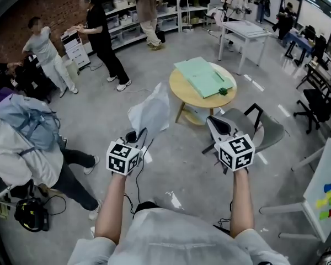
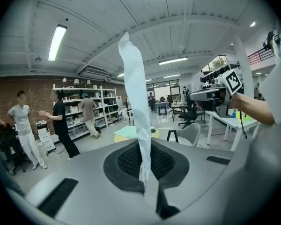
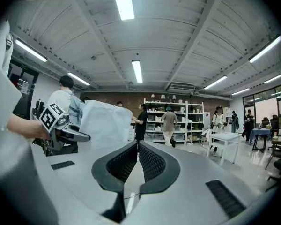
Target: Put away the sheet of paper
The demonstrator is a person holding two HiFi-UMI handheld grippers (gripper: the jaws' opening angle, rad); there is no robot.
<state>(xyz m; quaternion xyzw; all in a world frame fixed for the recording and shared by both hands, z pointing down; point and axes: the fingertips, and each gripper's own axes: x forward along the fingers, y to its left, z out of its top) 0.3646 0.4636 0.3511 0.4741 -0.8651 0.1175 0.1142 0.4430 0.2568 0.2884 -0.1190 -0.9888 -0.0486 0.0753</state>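
The sheet of paper (image 1: 152,112) is white and hangs in the air, standing up from my left gripper (image 1: 133,138). In the left gripper view the sheet (image 2: 133,88) rises edge-on from between the jaws of the left gripper (image 2: 143,144), which is shut on its lower edge. My right gripper (image 1: 217,122) is held level with it to the right, apart from the paper. The right gripper view shows that gripper (image 3: 138,148) shut with nothing between its pads, and the sheet (image 3: 103,121) off to its left. Beyond both stands a round wooden table (image 1: 179,95) bearing a pale green folder (image 1: 201,75).
A grey chair (image 1: 252,127) stands just past my right gripper. A small green object (image 1: 223,91) lies on the round table. A person (image 1: 22,148) crouches at the left, others stand by the shelves (image 1: 121,10). A white table (image 1: 245,31) is at the back, a whiteboard (image 1: 325,189) at the right.
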